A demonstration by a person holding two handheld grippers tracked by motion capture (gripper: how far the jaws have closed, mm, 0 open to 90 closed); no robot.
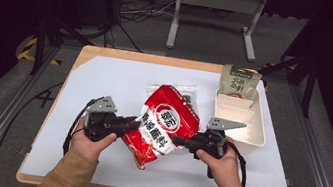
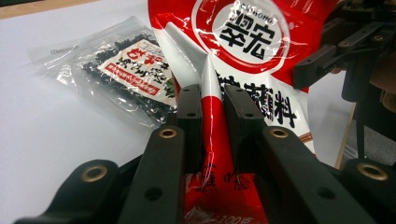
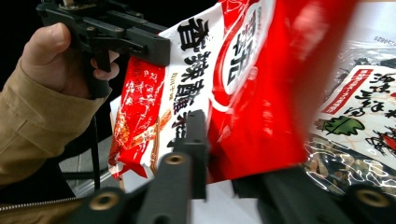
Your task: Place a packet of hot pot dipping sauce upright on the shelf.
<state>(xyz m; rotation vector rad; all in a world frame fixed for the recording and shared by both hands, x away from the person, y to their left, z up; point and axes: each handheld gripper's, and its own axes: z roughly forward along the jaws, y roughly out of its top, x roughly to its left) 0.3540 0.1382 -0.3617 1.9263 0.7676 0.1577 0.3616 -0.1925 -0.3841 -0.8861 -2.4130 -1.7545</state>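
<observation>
- While the red seasoning bag [image 1: 163,126] was held up off the bench [image 1: 106,79] near its front edge, it was gripped from both sides at once.
- The left gripper [image 1: 135,124] was seen pinched tight on the bag's left edge; in the left gripper view a fold of the red and white film [image 2: 212,135] was squeezed between the nearly closed jaws.
- The right gripper [image 1: 176,139] was closed on the opposite edge, and in the right gripper view the red film [image 3: 252,140] was seen caught between its jaws.
- A clear packet of dried spice [image 1: 187,94] was left lying flat on the bench just behind the bag, partly hidden by it.
- A white divided tray [image 1: 254,133] stood to the right, with a green and beige snack pouch [image 1: 240,80] propped in its far compartment.
- The step in hand was judged to be a two-handed lift or carry of the bag, possibly toward the tray, though the destination could not be told.
- For the next move, both grips would have to be kept firm on the slippery film, and the hands moved together so the bag was neither stretched nor torn.
- If the tray were the goal, the bag would need to be turned to fit a free compartment.
</observation>
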